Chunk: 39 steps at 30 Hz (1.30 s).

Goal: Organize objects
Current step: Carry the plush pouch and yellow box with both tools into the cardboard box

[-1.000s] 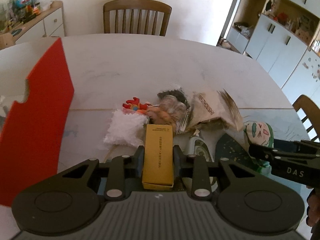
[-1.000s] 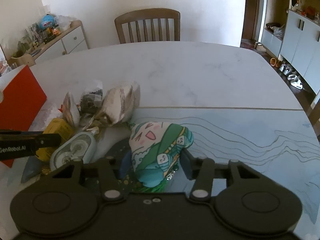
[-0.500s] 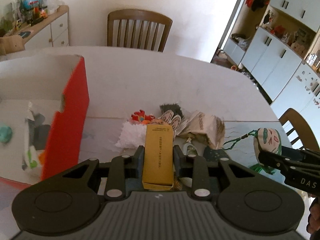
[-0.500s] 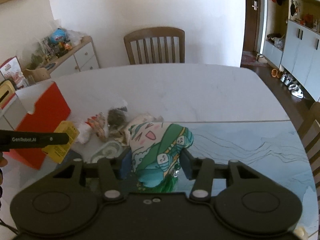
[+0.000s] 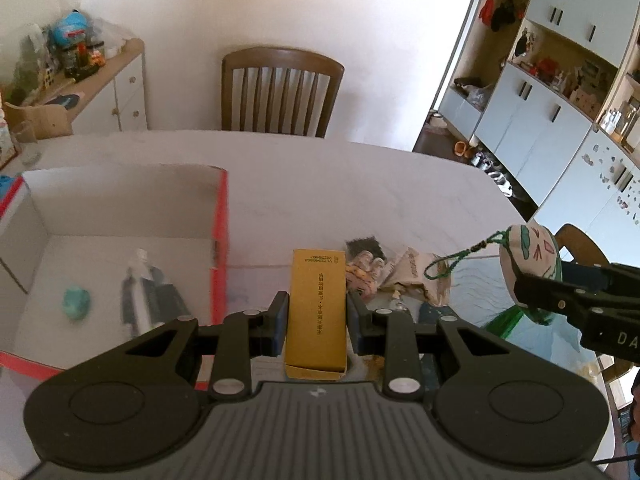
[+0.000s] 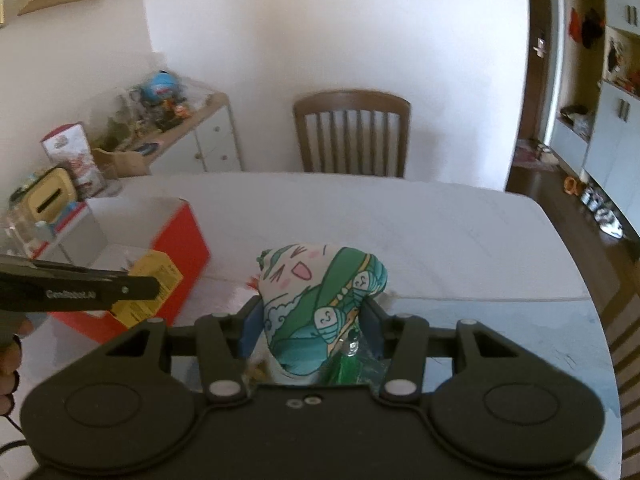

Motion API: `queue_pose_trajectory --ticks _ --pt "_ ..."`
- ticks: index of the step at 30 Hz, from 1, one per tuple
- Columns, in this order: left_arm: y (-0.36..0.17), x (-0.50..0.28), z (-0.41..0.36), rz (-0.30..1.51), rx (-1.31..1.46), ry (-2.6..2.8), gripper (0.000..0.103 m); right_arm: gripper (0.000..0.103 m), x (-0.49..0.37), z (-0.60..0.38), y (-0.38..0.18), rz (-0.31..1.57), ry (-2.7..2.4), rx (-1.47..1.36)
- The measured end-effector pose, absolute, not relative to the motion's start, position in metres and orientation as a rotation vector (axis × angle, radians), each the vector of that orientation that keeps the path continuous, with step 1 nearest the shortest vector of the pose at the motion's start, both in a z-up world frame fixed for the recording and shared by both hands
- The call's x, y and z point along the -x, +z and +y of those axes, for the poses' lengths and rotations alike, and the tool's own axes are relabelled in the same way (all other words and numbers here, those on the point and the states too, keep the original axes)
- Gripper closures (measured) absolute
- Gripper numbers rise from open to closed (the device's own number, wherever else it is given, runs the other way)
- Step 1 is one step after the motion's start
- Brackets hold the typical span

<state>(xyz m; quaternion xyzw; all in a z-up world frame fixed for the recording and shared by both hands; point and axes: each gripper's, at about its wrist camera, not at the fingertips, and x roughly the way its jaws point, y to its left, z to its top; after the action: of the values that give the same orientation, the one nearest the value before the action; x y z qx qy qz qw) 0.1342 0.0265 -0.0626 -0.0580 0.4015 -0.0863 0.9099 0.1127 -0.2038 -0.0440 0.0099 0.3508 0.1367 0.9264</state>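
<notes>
Yellow cardboard is seen clamped between the closed pads of the left gripper (image 5: 316,320): a slim yellow box (image 5: 317,312) is held lengthwise along the fingers, raised above the white table (image 5: 360,184). Just to its left, an open red-sided box (image 5: 218,240) with a white interior is stood on the table; a small teal object (image 5: 77,302) and a blurred packet (image 5: 146,292) are lain inside it. A plump cloth pouch (image 6: 320,300), printed with a smiling face and green patterns, is gripped at its lower part by the right gripper (image 6: 310,330), whose pads are pressed in on both sides; a green tassel (image 6: 346,364) is hung beneath it. In the left wrist view the same pouch is shown aloft at the right, a green cord loop (image 5: 456,258) trailing from it. A heap of packets (image 5: 384,268) is left on the table beyond the yellow box. A wooden chair (image 5: 282,92) is set at the far edge.
</notes>
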Motion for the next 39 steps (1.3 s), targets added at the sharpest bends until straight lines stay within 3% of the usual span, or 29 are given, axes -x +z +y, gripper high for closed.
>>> queue_pose_trajectory --ticks 19,30,39 --pt "-0.029 -0.130 0.154 0.772 0.091 0.002 0.074 0.053 -0.133 -0.068 0.004 0.665 0.461 0.044" --pt "-0.051 -0.152 0.208 0.797 0.048 0.085 0.074 0.053 -0.165 0.007 0.003 0.666 0.540 0.053" --pt "-0.089 -0.184 0.237 0.850 0.034 0.137 0.074 0.053 -0.190 0.051 -0.038 0.712 0.576 0.116"
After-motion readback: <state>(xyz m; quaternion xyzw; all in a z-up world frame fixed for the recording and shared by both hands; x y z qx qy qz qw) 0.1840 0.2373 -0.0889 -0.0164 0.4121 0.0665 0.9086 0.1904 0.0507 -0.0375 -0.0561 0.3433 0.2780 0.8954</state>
